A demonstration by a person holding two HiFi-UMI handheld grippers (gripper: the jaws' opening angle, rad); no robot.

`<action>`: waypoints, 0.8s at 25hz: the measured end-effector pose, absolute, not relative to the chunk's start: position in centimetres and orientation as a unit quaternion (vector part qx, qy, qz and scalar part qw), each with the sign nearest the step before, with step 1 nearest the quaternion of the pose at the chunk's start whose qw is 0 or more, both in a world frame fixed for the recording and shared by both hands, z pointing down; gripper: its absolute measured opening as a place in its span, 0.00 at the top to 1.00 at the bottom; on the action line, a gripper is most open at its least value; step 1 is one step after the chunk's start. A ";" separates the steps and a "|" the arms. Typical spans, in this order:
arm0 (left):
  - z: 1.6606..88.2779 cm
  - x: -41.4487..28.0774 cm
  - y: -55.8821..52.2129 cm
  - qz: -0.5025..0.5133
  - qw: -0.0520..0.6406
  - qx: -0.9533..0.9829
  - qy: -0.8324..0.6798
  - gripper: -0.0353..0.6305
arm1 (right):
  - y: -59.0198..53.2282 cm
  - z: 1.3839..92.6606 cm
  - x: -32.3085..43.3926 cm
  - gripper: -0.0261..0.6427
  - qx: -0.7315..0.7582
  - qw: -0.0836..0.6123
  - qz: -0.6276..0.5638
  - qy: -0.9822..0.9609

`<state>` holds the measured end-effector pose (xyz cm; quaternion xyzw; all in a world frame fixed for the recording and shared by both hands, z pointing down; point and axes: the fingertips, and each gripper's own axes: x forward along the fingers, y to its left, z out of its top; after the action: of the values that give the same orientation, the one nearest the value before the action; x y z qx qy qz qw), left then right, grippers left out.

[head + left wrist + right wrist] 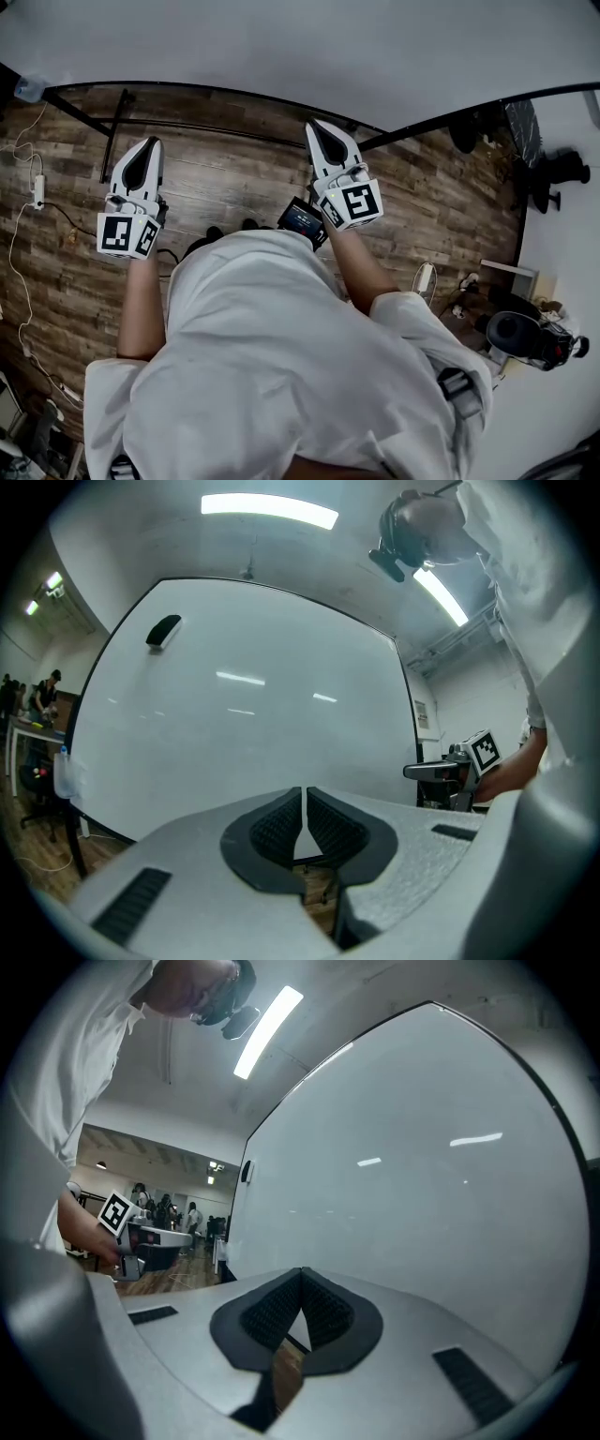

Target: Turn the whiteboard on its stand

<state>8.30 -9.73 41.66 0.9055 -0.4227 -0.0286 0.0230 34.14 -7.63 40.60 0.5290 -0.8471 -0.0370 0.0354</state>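
Both tongs clenched, empty
Left tongs [303, 791] and right tongs [301, 1273] grip nothing, pointing toward the whiteboard [253, 714].

Dark wood-plank floor [225, 178], white power strip [37, 191] and loose cables [13, 258] at its left edge.

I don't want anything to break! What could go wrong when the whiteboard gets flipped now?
The left gripper and the right gripper are both shut on nothing, so they can only push, and they might slip on the smooth whiteboard. The black eraser sitting on the board could drop off as it tilts. The power strip lies on the floor beside the stand, so feet might catch it.
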 end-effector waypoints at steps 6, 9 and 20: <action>42.4 10.6 -9.5 -0.027 0.032 0.911 -0.410 0.91 | -6.8 41.6 36.5 0.97 0.549 0.036 -0.021 -0.835; 42.2 11.4 -9.5 -0.025 0.032 0.912 -0.407 0.91 | -6.5 41.5 37.3 0.97 0.554 0.035 -0.021 -0.831; 42.1 13.3 -9.1 -0.024 0.027 0.912 -0.408 0.91 | -5.6 41.5 39.2 0.97 0.557 0.031 -0.017 -0.830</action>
<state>13.34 -9.09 42.07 0.9121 -0.4083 -0.0241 0.0270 39.18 -5.55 41.53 0.5568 -0.8299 -0.0170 0.0305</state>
